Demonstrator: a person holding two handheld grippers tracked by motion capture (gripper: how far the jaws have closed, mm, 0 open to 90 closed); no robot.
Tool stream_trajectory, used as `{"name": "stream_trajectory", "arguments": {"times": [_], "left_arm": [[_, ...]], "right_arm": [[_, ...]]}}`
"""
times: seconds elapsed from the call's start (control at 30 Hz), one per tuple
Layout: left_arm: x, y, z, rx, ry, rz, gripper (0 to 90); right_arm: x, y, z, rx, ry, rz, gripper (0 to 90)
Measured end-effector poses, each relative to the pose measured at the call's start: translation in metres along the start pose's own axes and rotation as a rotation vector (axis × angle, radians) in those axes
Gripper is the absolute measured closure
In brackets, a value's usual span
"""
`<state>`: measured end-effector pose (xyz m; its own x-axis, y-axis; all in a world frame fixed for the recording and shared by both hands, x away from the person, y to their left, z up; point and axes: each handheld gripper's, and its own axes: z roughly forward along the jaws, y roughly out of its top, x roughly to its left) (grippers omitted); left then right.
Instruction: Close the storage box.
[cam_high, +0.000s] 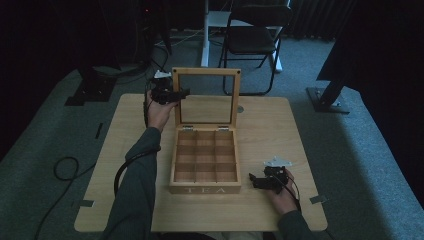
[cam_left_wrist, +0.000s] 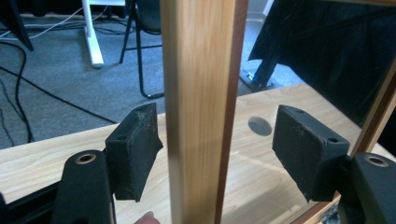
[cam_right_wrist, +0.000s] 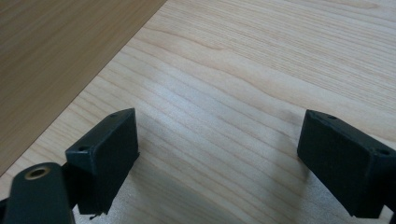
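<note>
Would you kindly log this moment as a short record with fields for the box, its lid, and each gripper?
box: wooden tea box, marked TEA on the front, on the table
compartments: grid of dividers, look empty
lid: glass-paned lid standing open, upright
left gripper: left gripper open, jaws either side of the lid's left frame post, not touching it
right gripper: right gripper open, over bare tabletop right of the box
</note>
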<state>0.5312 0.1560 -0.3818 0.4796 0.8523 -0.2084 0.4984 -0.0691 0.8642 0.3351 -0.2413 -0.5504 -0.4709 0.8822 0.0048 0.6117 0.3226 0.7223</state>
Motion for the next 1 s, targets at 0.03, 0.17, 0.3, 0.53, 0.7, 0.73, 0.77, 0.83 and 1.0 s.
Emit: {"name": "stream_trajectory", "arguments": {"times": [0.03, 0.17, 0.3, 0.53, 0.7, 0.73, 0.77, 0.83, 1.0], "left_arm": [[-0.001, 0.000, 0.000, 0.004, -0.002, 0.004, 34.3], [-0.002, 0.001, 0.000, -0.007, 0.001, 0.011, 35.6], [0.003, 0.002, -0.002, -0.027, -0.013, -0.030, 37.1], [0.001, 0.003, -0.004, -0.009, -0.020, -0.013, 41.0], [0.001, 0.003, -0.010, -0.001, -0.045, -0.027, 42.7], [0.001, 0.003, -0.011, -0.001, -0.046, -0.024, 42.8], [0.000, 0.003, -0.012, -0.003, -0.046, -0.024, 42.7], [-0.001, 0.001, -0.014, -0.012, -0.046, -0.023, 42.6], [-0.004, -0.004, -0.022, -0.034, -0.064, -0.039, 42.6]], "right_arm": [[0.000, 0.000, 0.000, -0.001, 0.001, -0.002, 12.0], [0.000, 0.000, 0.000, -0.001, 0.003, -0.004, 12.0], [0.000, 0.000, 0.000, 0.000, 0.003, -0.004, 12.0], [0.000, 0.000, 0.000, 0.000, 0.004, -0.004, 12.0], [0.001, 0.000, 0.000, 0.000, 0.003, -0.004, 12.1], [0.001, 0.000, 0.000, 0.000, 0.003, -0.003, 12.1], [0.001, 0.000, 0.000, 0.000, 0.003, -0.003, 12.1], [0.001, 0.000, -0.001, 0.000, 0.003, -0.002, 12.1], [0.001, -0.001, -0.001, 0.001, 0.002, -0.002, 12.1]]}}
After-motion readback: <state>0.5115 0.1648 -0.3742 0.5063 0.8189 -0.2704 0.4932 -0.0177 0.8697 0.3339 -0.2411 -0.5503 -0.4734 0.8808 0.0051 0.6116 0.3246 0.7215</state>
